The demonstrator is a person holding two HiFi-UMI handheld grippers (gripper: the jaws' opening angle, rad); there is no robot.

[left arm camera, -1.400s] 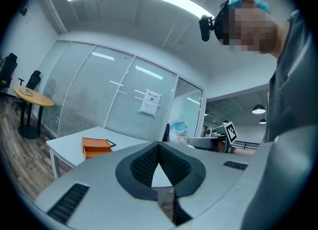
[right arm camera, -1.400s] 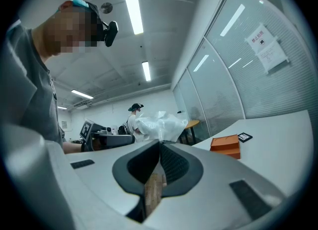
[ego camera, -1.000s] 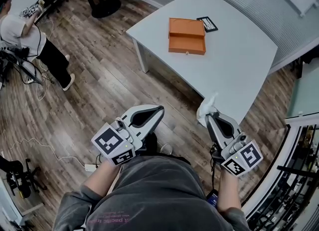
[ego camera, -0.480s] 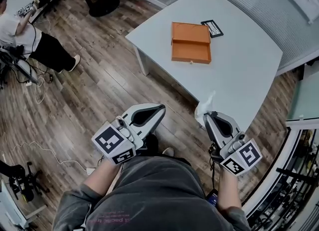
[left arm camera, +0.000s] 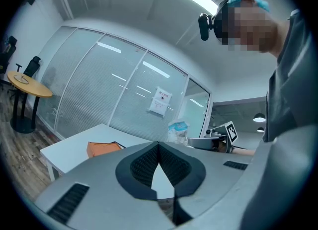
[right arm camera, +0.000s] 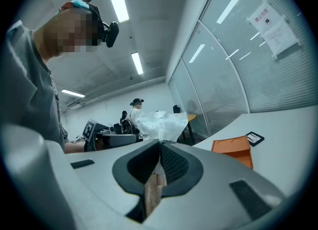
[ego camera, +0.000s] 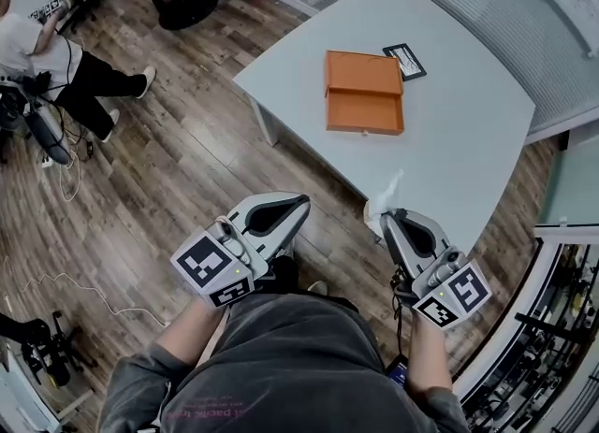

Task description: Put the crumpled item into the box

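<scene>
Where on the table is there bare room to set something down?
Bare: the table between the orange box and the near corner by the right gripper, and the part right of the box. Crowded only behind the box, where a black card lies.

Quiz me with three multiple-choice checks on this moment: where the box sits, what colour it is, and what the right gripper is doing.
1. Where is the box?
A. On the wooden floor
B. On the white table
C. On a shelf

2. What colour is the box?
A. Orange
B. Blue
C. Green

3. What is the state of the right gripper?
A. Open and empty
B. Shut on the box
C. Shut on the crumpled item

Answers:
1. B: the head view shows the box lying on the tabletop beside a black card.
2. A: it is orange in the head view and in both gripper views.
3. C: in the right gripper view the jaws are closed and the white crumpled item sticks out past their tips.
</scene>
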